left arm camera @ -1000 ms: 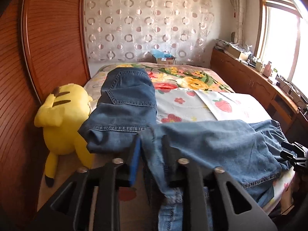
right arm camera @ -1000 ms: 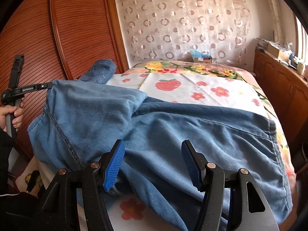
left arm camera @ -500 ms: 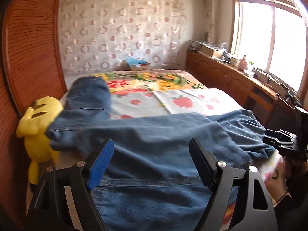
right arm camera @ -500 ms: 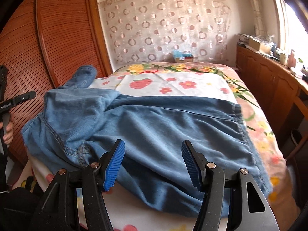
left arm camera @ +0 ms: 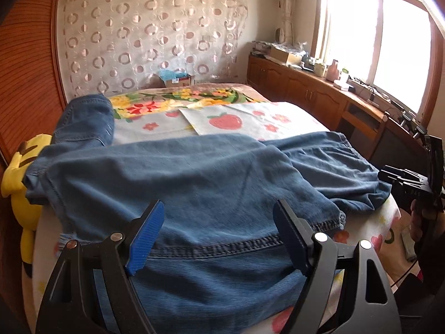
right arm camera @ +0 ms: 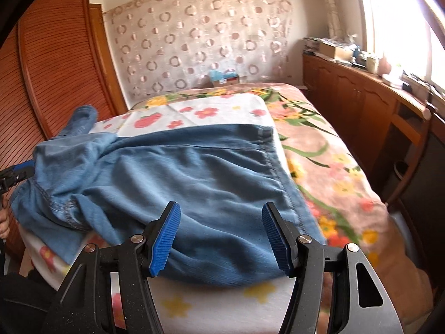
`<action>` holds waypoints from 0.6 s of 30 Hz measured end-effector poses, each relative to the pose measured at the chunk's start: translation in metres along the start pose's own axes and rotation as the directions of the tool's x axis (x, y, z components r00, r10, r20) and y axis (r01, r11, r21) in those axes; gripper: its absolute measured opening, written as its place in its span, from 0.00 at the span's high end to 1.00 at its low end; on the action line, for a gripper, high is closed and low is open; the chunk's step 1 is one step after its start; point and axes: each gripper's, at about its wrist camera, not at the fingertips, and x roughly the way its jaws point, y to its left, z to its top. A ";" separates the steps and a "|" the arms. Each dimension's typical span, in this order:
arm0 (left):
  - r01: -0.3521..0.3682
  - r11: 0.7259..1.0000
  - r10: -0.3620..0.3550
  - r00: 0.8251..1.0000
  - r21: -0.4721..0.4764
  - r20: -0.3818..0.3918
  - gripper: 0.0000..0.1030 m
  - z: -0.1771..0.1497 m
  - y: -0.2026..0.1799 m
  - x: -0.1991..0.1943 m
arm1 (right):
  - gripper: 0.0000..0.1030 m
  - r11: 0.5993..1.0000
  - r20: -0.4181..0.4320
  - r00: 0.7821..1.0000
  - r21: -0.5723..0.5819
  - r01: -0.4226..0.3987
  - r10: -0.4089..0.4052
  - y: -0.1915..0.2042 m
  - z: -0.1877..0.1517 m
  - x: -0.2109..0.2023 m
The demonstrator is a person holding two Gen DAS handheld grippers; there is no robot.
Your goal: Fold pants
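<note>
Blue denim pants (left arm camera: 178,178) lie folded across the near part of the bed (left arm camera: 278,119), with one leg (left arm camera: 86,117) stretching toward the headboard on the left. My left gripper (left arm camera: 219,222) hovers just above the near denim hem, open, with nothing pinched between its blue pads. In the right wrist view the pants (right arm camera: 180,172) reach over the bed's near corner. My right gripper (right arm camera: 221,222) stands open over their near edge and presses on nothing. Each gripper appears at the edge of the other view: right gripper (left arm camera: 403,183), left gripper (right arm camera: 14,175).
A yellow plush toy (left arm camera: 19,189) sits between the bed and the wooden wardrobe (left arm camera: 27,69) on the left. A wooden cabinet (left arm camera: 319,91) with clutter runs under the window on the right. A small box (left arm camera: 176,79) stands at the head of the bed.
My left gripper was shut on a denim fold, then let it go and opened wide. The pants now lie flat on the bed. Both grippers have drawn back and swung right.
</note>
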 end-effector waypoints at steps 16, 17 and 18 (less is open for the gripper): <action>-0.006 1.000 0.007 0.995 0.009 -0.100 0.21 -0.025 -0.016 0.042 | 0.39 0.996 -0.043 0.996 0.047 0.076 -0.074 -0.019 -0.002 -0.001; -0.008 1.000 0.009 0.995 0.011 -0.098 0.21 -0.026 -0.017 0.042 | 0.39 0.996 -0.045 0.996 0.049 0.078 -0.076 -0.021 -0.003 -0.001; -0.010 1.000 0.011 0.995 0.012 -0.097 0.21 -0.027 -0.018 0.043 | 0.39 0.995 -0.048 0.996 0.052 0.081 -0.078 -0.022 -0.003 -0.001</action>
